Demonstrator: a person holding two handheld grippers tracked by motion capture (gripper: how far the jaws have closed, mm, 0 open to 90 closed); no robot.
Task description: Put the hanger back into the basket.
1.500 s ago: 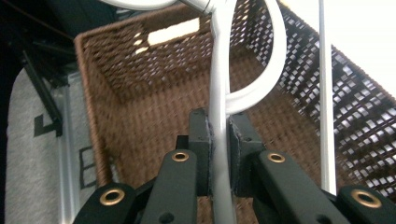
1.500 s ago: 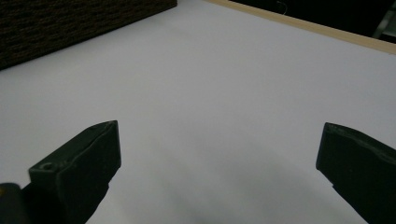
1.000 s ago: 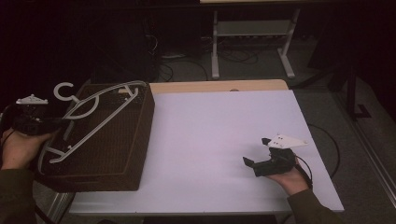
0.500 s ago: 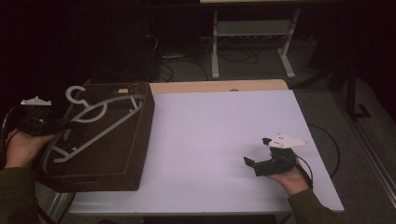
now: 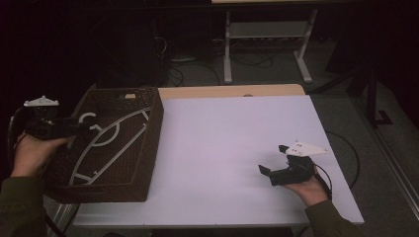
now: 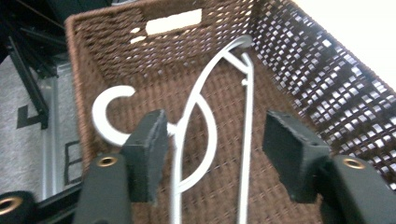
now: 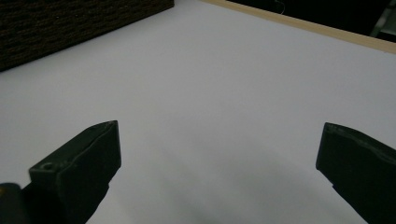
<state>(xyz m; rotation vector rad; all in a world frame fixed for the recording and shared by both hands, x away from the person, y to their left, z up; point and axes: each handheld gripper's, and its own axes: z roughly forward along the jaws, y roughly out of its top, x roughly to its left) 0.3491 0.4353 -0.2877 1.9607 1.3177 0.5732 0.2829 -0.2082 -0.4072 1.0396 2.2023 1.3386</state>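
Because the white hanger (image 6: pixel 205 116) is meant to be left lying flat in the brown basket (image 5: pixel 148 148), the left gripper (image 6: pixel 215 154) has just been opened and nothing is held, while the right gripper (image 5: pixel 276 160) is rested open on the table (image 5: pixel 222 138).
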